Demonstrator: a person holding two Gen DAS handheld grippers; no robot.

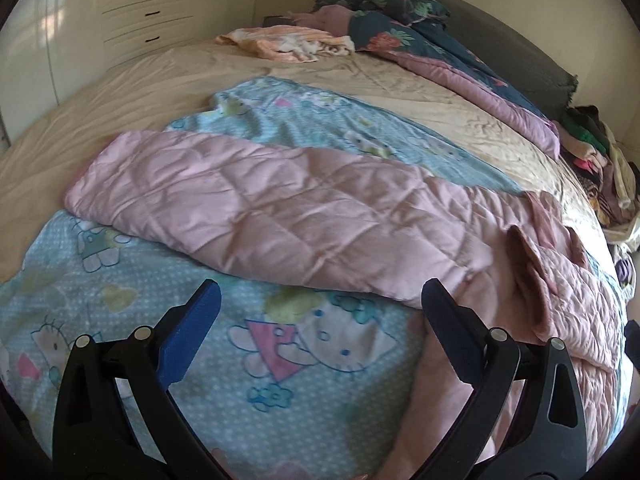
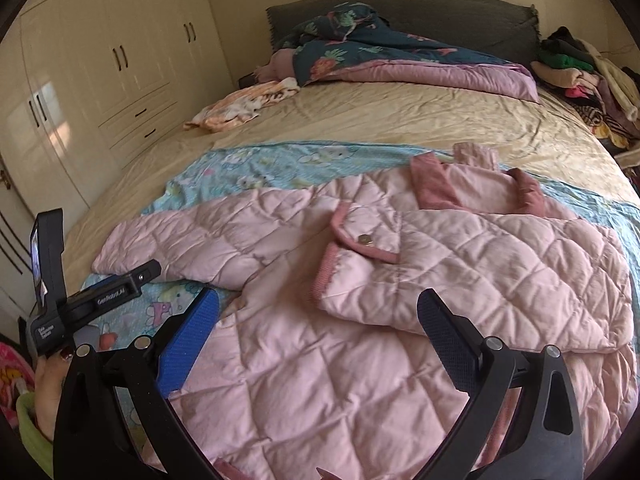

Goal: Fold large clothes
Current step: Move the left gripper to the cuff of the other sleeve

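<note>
Pink quilted jacket point(image 1: 280, 208) spread on the bed point(image 1: 120, 92) over a blue cartoon-print sheet point(image 1: 256, 344), seen first from the left wrist: one sleeve stretched out leftward across the sheet, cuff end just beyond the left claw point(image 1: 320, 300). Left claw gaping wide, nothing between its jaws, poised above the sheet beside the jacket's side edge. Looks light, puffy and soft, with a sheen hinting at slippery fabric; likely to slump and slide rather than crease, so best pinched at a hem, cuff or shoulder seam through the full padded thickness. From the right wrist: same jacket point(image 2: 360, 300) filling the near view, one sleeve out to the left, the other folded in across the chest, darker pink collar point(image 2: 436, 188) at the far end. Right claw point(image 2: 318, 308) likewise spread wide and empty, hovering over the lower body panel; left claw's housing point(image 2: 108, 292) and a hand point(image 2: 48, 384) at the left edge. Count: one jacket, two sleeves, one sheet beneath, two claws; further off, one floral duvet point(image 2: 380, 56), one orange-patterned cloth point(image 2: 244, 104), one heap of mixed clothes point(image 2: 584, 76), number of pieces not tellable.
</note>
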